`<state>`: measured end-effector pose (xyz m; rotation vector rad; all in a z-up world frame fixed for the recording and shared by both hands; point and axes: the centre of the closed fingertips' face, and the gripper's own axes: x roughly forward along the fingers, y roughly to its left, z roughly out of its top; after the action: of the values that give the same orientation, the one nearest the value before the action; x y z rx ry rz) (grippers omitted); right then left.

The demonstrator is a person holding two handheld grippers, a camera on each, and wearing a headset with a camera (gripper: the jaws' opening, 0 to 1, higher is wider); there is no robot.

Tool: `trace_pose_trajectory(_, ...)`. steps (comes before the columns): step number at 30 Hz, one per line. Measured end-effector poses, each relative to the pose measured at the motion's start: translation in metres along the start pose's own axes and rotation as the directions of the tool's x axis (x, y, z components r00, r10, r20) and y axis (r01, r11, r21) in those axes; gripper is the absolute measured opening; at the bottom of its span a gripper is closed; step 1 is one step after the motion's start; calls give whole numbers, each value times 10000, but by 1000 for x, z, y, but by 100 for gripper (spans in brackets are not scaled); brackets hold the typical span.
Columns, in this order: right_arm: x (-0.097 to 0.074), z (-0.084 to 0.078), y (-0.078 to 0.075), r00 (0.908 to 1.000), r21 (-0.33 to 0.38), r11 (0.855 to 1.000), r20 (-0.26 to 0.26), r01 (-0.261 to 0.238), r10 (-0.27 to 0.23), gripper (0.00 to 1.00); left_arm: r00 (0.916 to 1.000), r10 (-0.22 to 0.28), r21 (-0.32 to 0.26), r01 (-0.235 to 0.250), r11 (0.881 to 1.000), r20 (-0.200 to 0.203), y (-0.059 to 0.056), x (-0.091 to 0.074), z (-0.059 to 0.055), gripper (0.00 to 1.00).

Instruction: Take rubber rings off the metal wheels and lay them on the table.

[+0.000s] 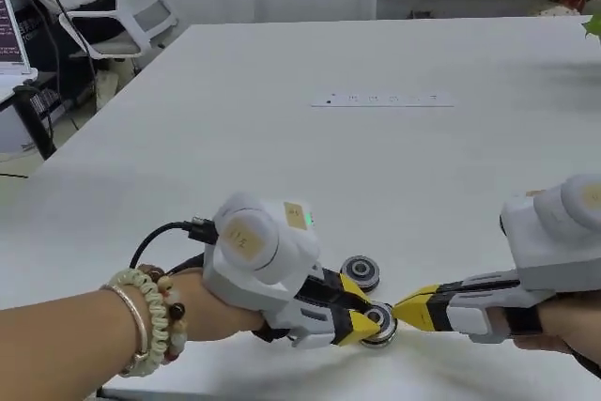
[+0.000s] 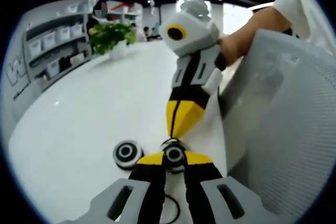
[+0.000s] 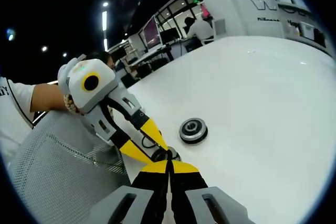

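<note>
So that the wheel (image 1: 380,318) holds steady for stripping, the left gripper (image 1: 372,326) clamps its fingers on it at the table's (image 1: 282,138) near edge. The right gripper (image 1: 402,311), fingers pressed together, noses its rim. A second wheel (image 1: 361,271), rubber ring (image 3: 183,131) on, lies just beside.

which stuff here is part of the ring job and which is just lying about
In the job: held wheel, second wheel, left claw, right claw.
Lying about: white strip, plant, office chair.
</note>
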<state>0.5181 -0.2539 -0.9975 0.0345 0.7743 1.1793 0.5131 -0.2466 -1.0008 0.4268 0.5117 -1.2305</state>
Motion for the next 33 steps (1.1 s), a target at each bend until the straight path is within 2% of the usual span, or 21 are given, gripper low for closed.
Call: trace_pose_trajectory(33,2,3,8,9988,785,9960,286,-430,409,0,10000,19,62,-19,10000,46,1,0,0,13)
